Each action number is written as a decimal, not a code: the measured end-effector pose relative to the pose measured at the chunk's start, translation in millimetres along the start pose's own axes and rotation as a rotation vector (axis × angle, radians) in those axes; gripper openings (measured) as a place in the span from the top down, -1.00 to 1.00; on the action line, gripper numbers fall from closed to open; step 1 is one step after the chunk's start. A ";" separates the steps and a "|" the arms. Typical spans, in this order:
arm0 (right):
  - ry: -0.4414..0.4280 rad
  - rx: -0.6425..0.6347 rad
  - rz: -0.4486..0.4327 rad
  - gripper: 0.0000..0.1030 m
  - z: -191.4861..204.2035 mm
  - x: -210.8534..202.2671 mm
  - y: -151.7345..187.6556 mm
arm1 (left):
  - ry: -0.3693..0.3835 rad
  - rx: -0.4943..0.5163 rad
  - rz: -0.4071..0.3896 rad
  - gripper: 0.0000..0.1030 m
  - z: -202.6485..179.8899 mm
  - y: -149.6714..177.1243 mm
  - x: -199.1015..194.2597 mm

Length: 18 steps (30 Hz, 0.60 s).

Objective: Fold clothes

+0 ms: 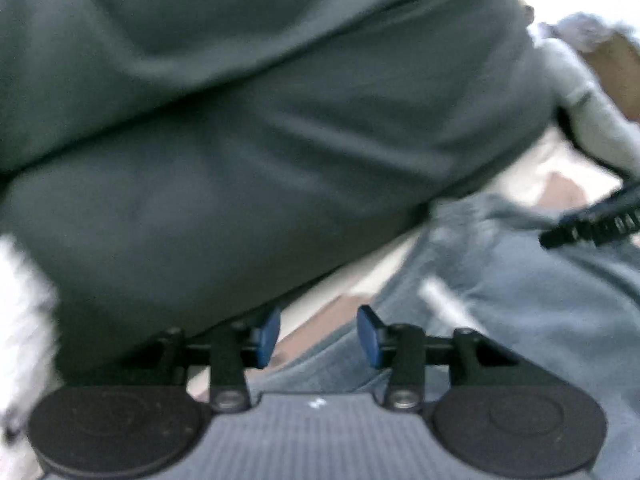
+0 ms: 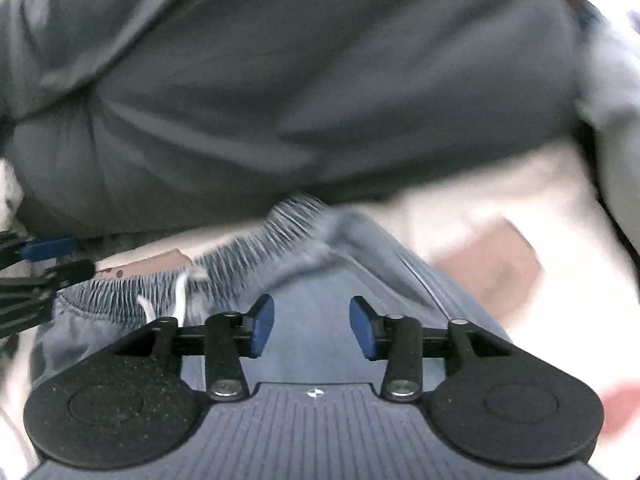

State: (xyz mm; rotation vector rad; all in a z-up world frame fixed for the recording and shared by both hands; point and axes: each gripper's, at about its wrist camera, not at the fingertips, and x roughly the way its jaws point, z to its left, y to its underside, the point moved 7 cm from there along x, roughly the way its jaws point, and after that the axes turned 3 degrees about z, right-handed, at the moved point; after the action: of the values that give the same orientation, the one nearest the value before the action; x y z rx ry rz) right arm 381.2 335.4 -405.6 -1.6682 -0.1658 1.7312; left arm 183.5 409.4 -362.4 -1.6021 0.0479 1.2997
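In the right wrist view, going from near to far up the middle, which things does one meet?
right gripper, open → blue-grey pants → ribbed waistband → large dark grey garment.

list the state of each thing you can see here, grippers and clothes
left gripper: open, nothing between the pads
right gripper: open, hovering over the shorts, nothing gripped
dark grey garment: bunched in thick rolls, not folded flat
blue-grey shorts: rumpled on the surface, gathered waistband showing, white drawstring loose
light grey garment: crumpled beside the dark one
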 end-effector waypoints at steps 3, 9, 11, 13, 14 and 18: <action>0.018 0.061 -0.009 0.02 -23.7 -37.2 18.3 | 0.066 0.027 -0.005 0.10 -36.9 -18.6 4.1; 0.096 0.141 -0.019 -0.07 -65.6 -100.7 52.8 | 0.244 0.173 0.030 0.09 -122.4 -40.2 12.9; 0.105 0.162 -0.031 -0.07 -76.0 -115.4 62.3 | 0.295 0.232 0.024 0.09 -146.2 -48.8 7.1; 0.127 0.190 -0.052 -0.08 -91.4 -131.9 72.7 | 0.324 0.290 0.023 0.08 -169.1 -56.0 0.4; 0.140 0.224 -0.063 -0.08 -102.5 -142.7 80.1 | 0.342 0.316 0.025 0.07 -180.5 -58.9 -1.4; 0.173 0.403 -0.109 -0.08 -144.7 -180.5 108.8 | 0.405 0.389 0.042 -0.01 -223.1 -69.4 0.0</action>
State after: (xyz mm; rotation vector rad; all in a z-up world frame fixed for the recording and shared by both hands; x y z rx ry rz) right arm 453.5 99.2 -339.6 -1.4694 0.1611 1.4197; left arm 380.0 284.8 -341.3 -1.5015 0.5535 0.9087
